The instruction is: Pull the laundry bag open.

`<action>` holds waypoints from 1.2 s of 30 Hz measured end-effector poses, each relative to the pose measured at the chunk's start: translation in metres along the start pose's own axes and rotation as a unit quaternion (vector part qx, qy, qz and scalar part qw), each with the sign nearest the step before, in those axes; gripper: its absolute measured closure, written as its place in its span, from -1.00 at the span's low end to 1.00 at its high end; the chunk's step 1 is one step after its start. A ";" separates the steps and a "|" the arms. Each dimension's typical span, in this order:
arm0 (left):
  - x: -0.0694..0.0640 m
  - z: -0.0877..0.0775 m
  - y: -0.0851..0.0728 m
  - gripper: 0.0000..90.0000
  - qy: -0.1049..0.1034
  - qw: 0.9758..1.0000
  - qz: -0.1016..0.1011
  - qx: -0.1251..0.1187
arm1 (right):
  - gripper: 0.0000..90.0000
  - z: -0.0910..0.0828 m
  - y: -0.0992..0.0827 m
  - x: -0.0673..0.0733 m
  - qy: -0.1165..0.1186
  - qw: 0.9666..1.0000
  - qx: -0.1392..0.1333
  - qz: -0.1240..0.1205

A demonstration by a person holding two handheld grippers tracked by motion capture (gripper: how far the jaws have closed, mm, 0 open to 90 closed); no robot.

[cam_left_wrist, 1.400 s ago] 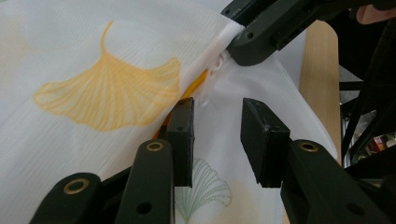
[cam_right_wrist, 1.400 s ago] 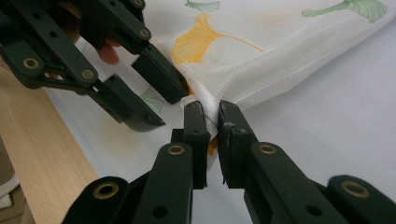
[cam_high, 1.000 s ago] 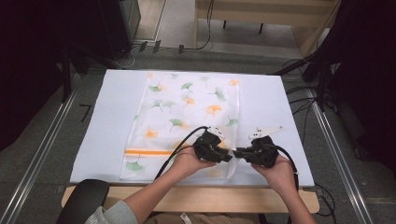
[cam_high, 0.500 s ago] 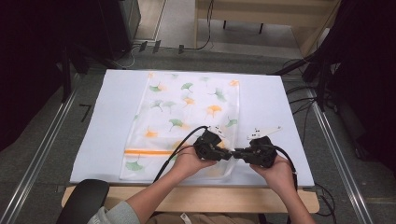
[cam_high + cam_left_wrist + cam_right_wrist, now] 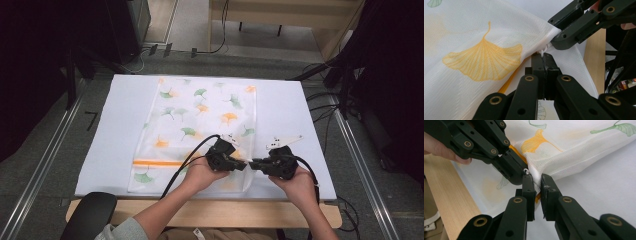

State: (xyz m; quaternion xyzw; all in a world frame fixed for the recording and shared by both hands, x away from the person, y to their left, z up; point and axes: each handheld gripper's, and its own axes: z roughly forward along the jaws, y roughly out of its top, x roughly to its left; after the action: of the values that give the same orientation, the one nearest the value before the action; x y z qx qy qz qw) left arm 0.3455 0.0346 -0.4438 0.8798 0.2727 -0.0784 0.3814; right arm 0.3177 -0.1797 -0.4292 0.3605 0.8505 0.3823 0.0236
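Observation:
A white mesh bag (image 5: 200, 117) printed with green and orange ginkgo leaves lies flat on the white table cover (image 5: 120, 130). An orange zip line (image 5: 155, 162) crosses its near end. Both grippers meet tip to tip at the bag's near right edge. My left gripper (image 5: 243, 165) (image 5: 544, 57) is shut on a small white pull tab (image 5: 542, 51) at that edge. My right gripper (image 5: 254, 164) (image 5: 537, 181) pinches a raised fold of the mesh (image 5: 554, 162) between its jaws, right beside the left gripper's tips (image 5: 515, 176). The fabric lifts slightly where it is held.
The table's wooden front edge (image 5: 225, 212) runs just under the person's hands. A black chair part (image 5: 90, 220) sits at the near left. Cables (image 5: 325, 115) trail off the right side, and metal rails (image 5: 50, 150) flank the table.

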 end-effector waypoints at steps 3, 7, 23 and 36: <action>-0.001 -0.001 -0.001 1.00 0.001 1.000 -0.001 -0.001 | 0.88 0.000 0.000 0.000 0.001 1.000 0.000 -0.001; 0.002 -0.002 -0.001 1.00 0.000 1.000 -0.010 0.006 | 0.88 0.001 0.001 0.001 0.003 1.000 -0.001 -0.001; 0.005 0.000 -0.003 1.00 0.003 1.000 -0.019 0.013 | 0.88 -0.001 0.001 0.004 0.005 1.000 -0.003 -0.003; 0.026 -0.021 -0.018 1.00 0.022 0.999 -0.039 0.031 | 0.87 -0.003 0.000 0.000 0.006 1.000 -0.007 -0.002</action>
State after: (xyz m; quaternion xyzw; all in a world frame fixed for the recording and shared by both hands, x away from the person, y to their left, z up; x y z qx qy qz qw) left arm 0.3559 0.0704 -0.4499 0.8812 0.3130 -0.0819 0.3446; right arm 0.3167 -0.1811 -0.4273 0.3561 0.8489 0.3899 0.0220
